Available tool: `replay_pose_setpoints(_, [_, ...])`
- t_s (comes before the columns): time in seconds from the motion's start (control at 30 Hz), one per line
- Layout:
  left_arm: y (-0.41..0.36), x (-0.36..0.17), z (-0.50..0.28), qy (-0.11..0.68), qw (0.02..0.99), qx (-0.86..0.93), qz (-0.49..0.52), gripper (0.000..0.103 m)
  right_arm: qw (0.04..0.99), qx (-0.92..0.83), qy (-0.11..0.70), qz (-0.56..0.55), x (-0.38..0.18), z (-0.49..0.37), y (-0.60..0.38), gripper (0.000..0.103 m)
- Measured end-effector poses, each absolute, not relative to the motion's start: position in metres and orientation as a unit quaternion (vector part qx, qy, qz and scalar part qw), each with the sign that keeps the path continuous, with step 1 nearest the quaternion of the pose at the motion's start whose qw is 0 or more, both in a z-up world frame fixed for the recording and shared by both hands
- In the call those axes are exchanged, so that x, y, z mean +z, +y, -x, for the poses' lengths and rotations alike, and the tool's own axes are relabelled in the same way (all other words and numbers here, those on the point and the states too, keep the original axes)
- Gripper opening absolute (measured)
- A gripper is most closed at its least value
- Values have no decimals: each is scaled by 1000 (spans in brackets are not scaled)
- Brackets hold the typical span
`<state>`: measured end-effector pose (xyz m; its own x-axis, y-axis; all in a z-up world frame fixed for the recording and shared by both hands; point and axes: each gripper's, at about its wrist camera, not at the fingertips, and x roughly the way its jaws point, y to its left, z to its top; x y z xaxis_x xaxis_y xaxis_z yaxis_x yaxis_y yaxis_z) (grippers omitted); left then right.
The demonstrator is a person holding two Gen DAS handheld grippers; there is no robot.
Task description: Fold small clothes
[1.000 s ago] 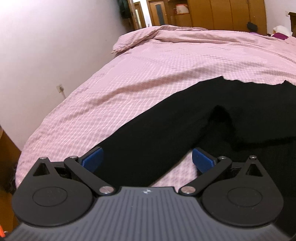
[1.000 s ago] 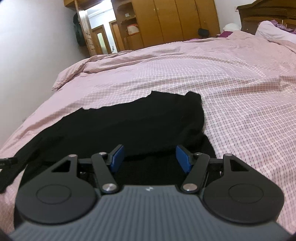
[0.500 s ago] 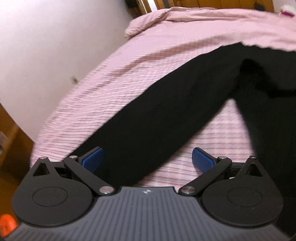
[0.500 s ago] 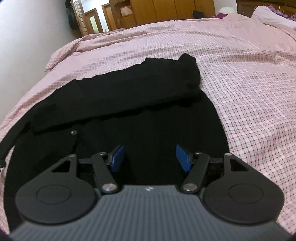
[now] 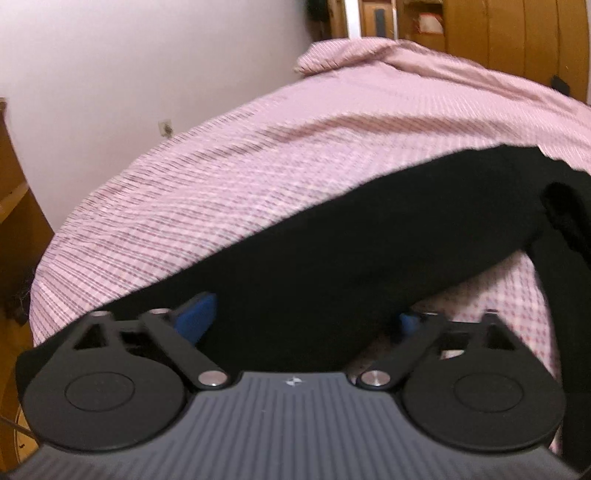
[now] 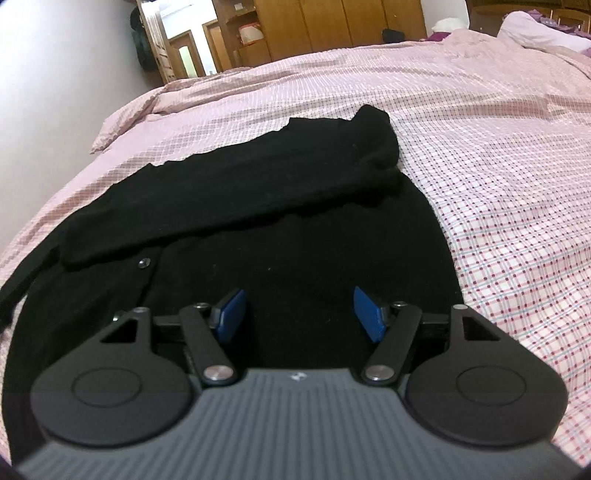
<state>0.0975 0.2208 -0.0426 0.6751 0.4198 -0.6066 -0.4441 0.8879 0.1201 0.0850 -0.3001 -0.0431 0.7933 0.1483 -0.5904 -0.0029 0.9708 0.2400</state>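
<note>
A black cardigan [image 6: 258,229] lies spread on the pink bed [image 6: 498,155]. The left gripper [image 5: 301,317] is closing, a sleeve [image 5: 332,251] between its pads. The right gripper [image 6: 299,314] hangs open over the cardigan.

This is a bedroom in a home. A wide bed covered by a pink checked cotton sheet [image 6: 461,155] fills most of both views, its cover bunched into folds at the far end. Behind it stands a tall honey-coloured wooden wardrobe [image 6: 332,26] with several doors, and beside that a wooden door with a frosted glass panel [image 6: 184,57]. A plain white wall [image 5: 129,62] with a small electrical socket [image 5: 165,128] runs along one side of the bed.
</note>
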Motion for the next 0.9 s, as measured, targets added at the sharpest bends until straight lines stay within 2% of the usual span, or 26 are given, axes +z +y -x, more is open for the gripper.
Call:
replay_pose_setpoints(0.07, [222, -40, -99, 316, 918, 239, 18, 42, 941, 41, 316, -114, -44, -85, -300, 66])
replay_pose_setpoints(0.13, [224, -33, -100, 306, 921, 238, 23, 25, 941, 41, 314, -117, -44, -84, -300, 66])
replay_pose_setpoints(0.17, [225, -30, -101, 299, 924, 236, 33, 20, 941, 40, 313, -120, -44, -83, -300, 66])
replay_pose_setpoints(0.3, [227, -5, -100, 250, 940, 223, 68, 14, 940, 42, 312, -132, -44, -82, -303, 66])
replay_pose_setpoints(0.57, [189, 57, -106, 153, 972, 162, 72, 13, 940, 47, 308, -143, -45, -80, -307, 66])
replay_pose_setpoints(0.9, [87, 95, -133, 111, 992, 30, 42, 13, 945, 56, 285, -154, -23, -72, -308, 68])
